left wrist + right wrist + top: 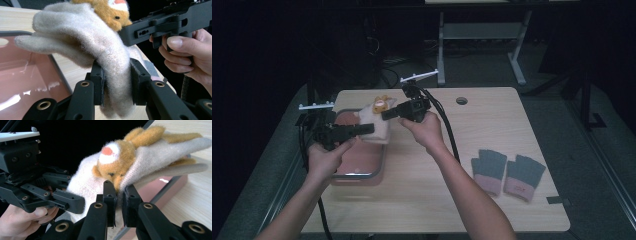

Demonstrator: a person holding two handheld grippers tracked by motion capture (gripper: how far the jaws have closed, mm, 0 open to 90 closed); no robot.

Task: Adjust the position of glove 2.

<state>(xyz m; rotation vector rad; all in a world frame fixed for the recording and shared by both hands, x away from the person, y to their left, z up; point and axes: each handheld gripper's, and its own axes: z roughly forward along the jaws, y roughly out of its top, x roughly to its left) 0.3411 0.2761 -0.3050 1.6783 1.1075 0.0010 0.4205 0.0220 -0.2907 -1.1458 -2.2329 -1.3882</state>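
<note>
Dark floor is surrounding the wooden table (472,145), where both grippers are lifting a cream glove (376,125) over the pink tray (362,165) at centre left: left gripper (116,80) clamping its cuff, right gripper (119,195) pinching its edge.

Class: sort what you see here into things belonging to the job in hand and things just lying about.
In the job:
cream woolly glove with orange plush animal
left gripper
right gripper
pink tray with metal rim

Lying about:
pair of grey fingerless gloves with pink cuffs
</note>
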